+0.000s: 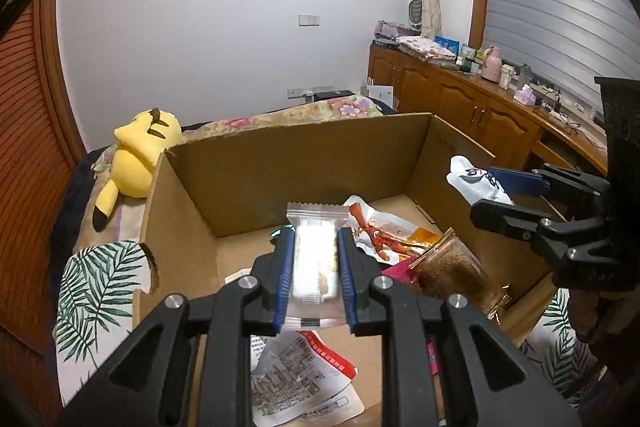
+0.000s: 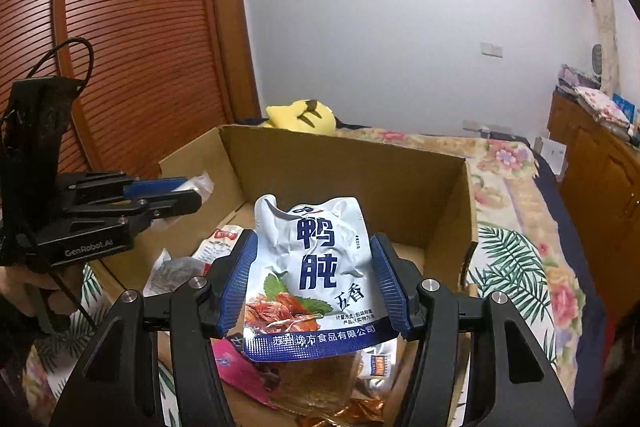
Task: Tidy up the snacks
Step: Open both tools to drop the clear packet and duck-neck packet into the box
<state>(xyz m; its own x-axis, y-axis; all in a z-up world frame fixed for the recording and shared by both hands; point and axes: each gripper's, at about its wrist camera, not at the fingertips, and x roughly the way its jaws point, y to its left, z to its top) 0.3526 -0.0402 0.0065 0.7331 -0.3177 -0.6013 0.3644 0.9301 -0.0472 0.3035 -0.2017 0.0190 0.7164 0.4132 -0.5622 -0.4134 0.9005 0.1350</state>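
An open cardboard box (image 1: 280, 163) stands on the bed and holds several snack packets. My left gripper (image 1: 314, 241) is shut on a clear packet with a pale biscuit (image 1: 314, 263), held above the box floor. My right gripper (image 2: 312, 251) is shut on a white and blue duck gizzard pouch (image 2: 312, 267), held above the box (image 2: 352, 171). The right gripper also shows in the left wrist view (image 1: 500, 193), at the box's right side with the pouch (image 1: 468, 175). The left gripper shows in the right wrist view (image 2: 176, 193), at the box's left wall.
In the box lie an orange chicken-feet packet (image 1: 384, 231), a brown clear packet (image 1: 456, 267), a pink packet (image 2: 236, 367) and a red and white label-covered packet (image 1: 304, 371). A yellow plush toy (image 1: 136, 155) lies behind the box. Wooden cabinets (image 1: 472, 107) line the right wall.
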